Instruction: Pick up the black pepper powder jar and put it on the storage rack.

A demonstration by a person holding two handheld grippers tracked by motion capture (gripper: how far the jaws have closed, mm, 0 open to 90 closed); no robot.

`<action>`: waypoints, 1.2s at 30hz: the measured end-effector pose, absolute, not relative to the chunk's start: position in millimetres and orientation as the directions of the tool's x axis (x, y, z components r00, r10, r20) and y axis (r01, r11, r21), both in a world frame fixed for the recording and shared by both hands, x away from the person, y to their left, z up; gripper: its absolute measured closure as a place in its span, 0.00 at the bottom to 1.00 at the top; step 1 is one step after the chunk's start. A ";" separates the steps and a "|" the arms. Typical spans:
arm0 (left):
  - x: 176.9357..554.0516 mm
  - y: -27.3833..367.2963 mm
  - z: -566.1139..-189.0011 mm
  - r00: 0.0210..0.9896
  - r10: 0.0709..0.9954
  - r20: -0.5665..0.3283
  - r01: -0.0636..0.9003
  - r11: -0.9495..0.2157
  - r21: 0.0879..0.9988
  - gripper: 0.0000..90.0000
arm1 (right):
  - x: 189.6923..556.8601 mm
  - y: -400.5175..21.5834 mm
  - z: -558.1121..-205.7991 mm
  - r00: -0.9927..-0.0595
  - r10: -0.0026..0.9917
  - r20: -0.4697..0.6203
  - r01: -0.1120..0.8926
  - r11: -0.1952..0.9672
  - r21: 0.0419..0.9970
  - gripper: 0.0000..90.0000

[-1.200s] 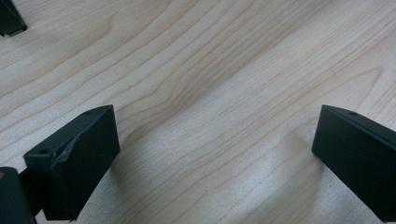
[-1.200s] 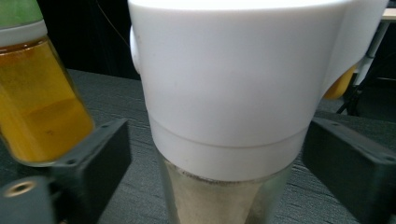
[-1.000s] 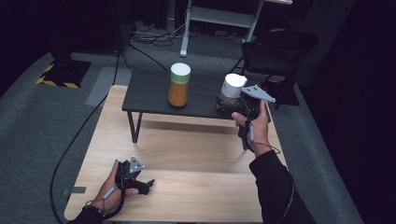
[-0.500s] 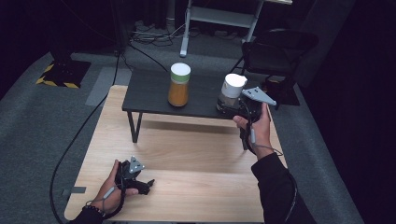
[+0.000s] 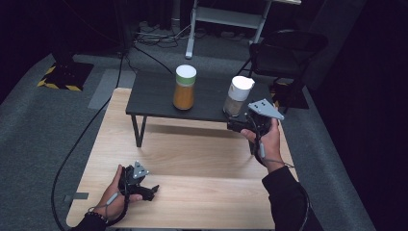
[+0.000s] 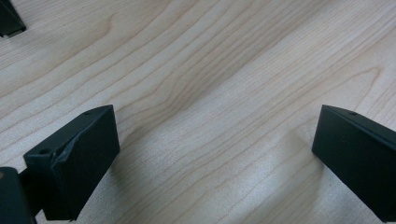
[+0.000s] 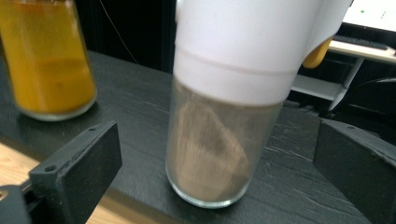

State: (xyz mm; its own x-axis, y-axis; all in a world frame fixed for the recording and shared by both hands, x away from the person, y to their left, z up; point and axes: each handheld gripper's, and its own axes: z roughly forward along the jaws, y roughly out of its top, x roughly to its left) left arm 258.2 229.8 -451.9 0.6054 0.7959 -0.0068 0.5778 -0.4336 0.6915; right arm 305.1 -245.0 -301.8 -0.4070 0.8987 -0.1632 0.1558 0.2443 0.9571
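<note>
Two jars stand untouched on the low black shelf point(image 5: 159, 98): an orange-filled jar with a green lid point(image 5: 184, 87) and a white-capped jar of brown powder point(image 5: 237, 95). Your right gripper point(image 5: 235, 126) hovers just short of the white-capped jar, jaws spread wide to either side of it and gripping nothing. Your left gripper point(image 5: 150, 191) rests released on the wooden surface point(image 5: 192, 159), well apart. No grasp is made yet; closing and lifting appear to remain.
</note>
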 end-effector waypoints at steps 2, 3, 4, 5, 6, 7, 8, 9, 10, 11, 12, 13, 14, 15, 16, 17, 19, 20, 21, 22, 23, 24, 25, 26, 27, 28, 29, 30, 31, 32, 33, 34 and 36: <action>258.2 229.8 -451.8 0.606 0.796 -0.006 0.578 -0.434 0.691 0.01 | 301.2 -245.6 -305.2 -0.411 0.893 -0.184 0.146 0.263 0.954 0.01; 258.2 229.7 -451.9 0.605 0.796 -0.007 0.578 -0.433 0.691 0.01 | 299.3 -246.5 -307.0 -0.415 0.889 -0.194 0.139 0.272 0.952 0.01; 258.2 229.8 -451.8 0.606 0.796 -0.006 0.578 -0.434 0.691 0.01 | 297.3 -247.2 -308.8 -0.418 0.885 -0.204 0.131 0.281 0.951 0.01; 258.2 229.8 -451.8 0.606 0.796 -0.006 0.578 -0.434 0.691 0.01 | 295.1 -247.3 -310.7 -0.418 0.883 -0.215 0.124 0.290 0.949 0.01; 258.2 229.8 -451.9 0.605 0.796 -0.007 0.578 -0.434 0.692 0.01 | 293.2 -247.8 -312.3 -0.419 0.880 -0.225 0.119 0.298 0.947 0.01; 258.2 229.8 -451.8 0.606 0.796 -0.007 0.578 -0.434 0.691 0.01 | 291.4 -248.6 -314.3 -0.423 0.875 -0.236 0.110 0.308 0.945 0.01; 258.2 229.7 -451.9 0.605 0.796 -0.006 0.578 -0.434 0.691 0.01 | 289.7 -249.2 -316.0 -0.425 0.870 -0.249 0.104 0.320 0.942 0.01; 258.2 229.8 -451.8 0.606 0.796 -0.006 0.578 -0.434 0.691 0.01 | 288.0 -249.7 -318.0 -0.426 0.866 -0.260 0.098 0.330 0.939 0.01; 258.2 229.7 -451.9 0.605 0.796 -0.006 0.578 -0.434 0.691 0.01 | 286.5 -250.3 -320.1 -0.428 0.864 -0.264 0.096 0.334 0.938 0.01; 258.2 229.8 -451.8 0.606 0.796 -0.006 0.578 -0.435 0.691 0.01 | 285.3 -251.2 -321.8 -0.432 0.861 -0.268 0.095 0.338 0.936 0.01; 258.2 229.8 -451.9 0.605 0.796 -0.007 0.578 -0.434 0.691 0.01 | 283.6 -251.5 -323.9 -0.431 0.859 -0.276 0.091 0.345 0.934 0.01; 258.2 229.8 -451.8 0.606 0.796 -0.006 0.577 -0.434 0.691 0.01 | 281.8 -251.8 -326.2 -0.431 0.857 -0.284 0.084 0.351 0.932 0.01; 258.2 229.8 -451.8 0.606 0.796 -0.006 0.578 -0.434 0.691 0.01 | 280.3 -252.5 -328.0 -0.433 0.853 -0.292 0.079 0.358 0.930 0.01; 258.2 229.7 -451.9 0.605 0.796 -0.006 0.578 -0.434 0.692 0.01 | 278.7 -253.0 -329.5 -0.434 0.851 -0.296 0.077 0.363 0.929 0.01; 258.2 229.8 -451.9 0.606 0.796 -0.006 0.578 -0.434 0.691 0.01 | 277.0 -253.3 -331.1 -0.434 0.848 -0.304 0.074 0.370 0.926 0.01; 258.2 229.8 -451.9 0.606 0.796 -0.007 0.578 -0.434 0.692 0.01 | 275.3 -254.1 -332.5 -0.437 0.843 -0.314 0.068 0.379 0.923 0.01; 258.2 229.8 -451.8 0.606 0.796 -0.006 0.577 -0.434 0.691 0.01 | 272.0 -255.9 -335.5 -0.443 0.836 -0.325 0.059 0.389 0.919 0.01; 258.2 229.8 -451.9 0.606 0.796 -0.006 0.578 -0.434 0.691 0.01 | 270.3 -256.8 -336.8 -0.446 0.834 -0.325 0.058 0.390 0.919 0.01; 258.2 229.8 -451.9 0.605 0.796 -0.007 0.578 -0.434 0.692 0.01 | 268.7 -257.6 -338.1 -0.451 0.831 -0.327 0.057 0.392 0.918 0.01; 258.2 229.8 -451.8 0.606 0.796 -0.007 0.578 -0.434 0.691 0.01 | 267.1 -258.3 -339.9 -0.454 0.827 -0.331 0.053 0.396 0.917 0.01; 258.2 229.8 -451.8 0.606 0.796 -0.006 0.578 -0.434 0.691 0.01 | 265.6 -259.0 -341.1 -0.459 0.823 -0.335 0.051 0.401 0.915 0.01; 258.2 229.8 -451.9 0.606 0.796 -0.006 0.577 -0.434 0.691 0.01 | 264.1 -259.7 -342.5 -0.463 0.820 -0.336 0.050 0.403 0.914 0.01; 258.2 229.8 -451.9 0.606 0.796 -0.006 0.577 -0.434 0.692 0.01 | 262.4 -260.8 -344.4 -0.466 0.818 -0.338 0.048 0.404 0.913 0.01; 258.1 229.7 -451.9 0.605 0.796 -0.006 0.578 -0.434 0.692 0.01 | 260.8 -262.0 -346.8 -0.471 0.815 -0.337 0.045 0.404 0.914 0.01; 258.2 229.7 -451.9 0.606 0.796 -0.006 0.578 -0.434 0.691 0.01 | 259.6 -263.3 -348.7 -0.478 0.811 -0.336 0.047 0.406 0.913 0.01; 258.1 229.7 -451.9 0.605 0.796 -0.007 0.578 -0.434 0.692 0.01 | 258.3 -264.2 -350.9 -0.484 0.807 -0.337 0.048 0.410 0.911 0.01; 258.1 229.7 -452.0 0.605 0.796 -0.007 0.578 -0.433 0.692 0.01 | 256.8 -264.9 -353.9 -0.488 0.803 -0.341 0.046 0.414 0.909 0.01; 258.1 229.7 -452.0 0.605 0.796 -0.007 0.578 -0.433 0.692 0.01 | 255.5 -265.5 -356.3 -0.493 0.799 -0.343 0.048 0.419 0.907 0.01; 258.1 229.7 -452.0 0.605 0.796 -0.007 0.578 -0.433 0.692 0.01 | 254.1 -266.4 -359.0 -0.500 0.794 -0.345 0.048 0.424 0.904 0.01; 258.1 229.7 -452.0 0.605 0.796 -0.007 0.578 -0.433 0.692 0.01 | 252.4 -267.4 -362.4 -0.505 0.790 -0.348 0.046 0.427 0.903 0.01; 258.1 229.7 -452.0 0.605 0.796 -0.007 0.578 -0.433 0.692 0.01 | 250.5 -268.6 -365.8 -0.510 0.788 -0.345 0.047 0.426 0.904 0.01; 258.1 229.7 -452.0 0.605 0.796 -0.007 0.578 -0.433 0.692 0.01 | 249.0 -269.8 -368.8 -0.517 0.785 -0.343 0.050 0.427 0.903 0.01; 258.1 229.8 -452.0 0.605 0.796 -0.007 0.578 -0.433 0.692 0.01 | 245.9 -271.0 -375.0 -0.523 0.778 -0.348 0.053 0.437 0.898 0.01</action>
State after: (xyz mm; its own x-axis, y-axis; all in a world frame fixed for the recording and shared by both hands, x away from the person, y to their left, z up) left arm 258.1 229.8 -452.0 0.6052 0.7961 -0.0071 0.5777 -0.4330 0.6920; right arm 245.9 -271.0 -375.0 -0.5228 0.7780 -0.3483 0.0526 0.4373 0.8978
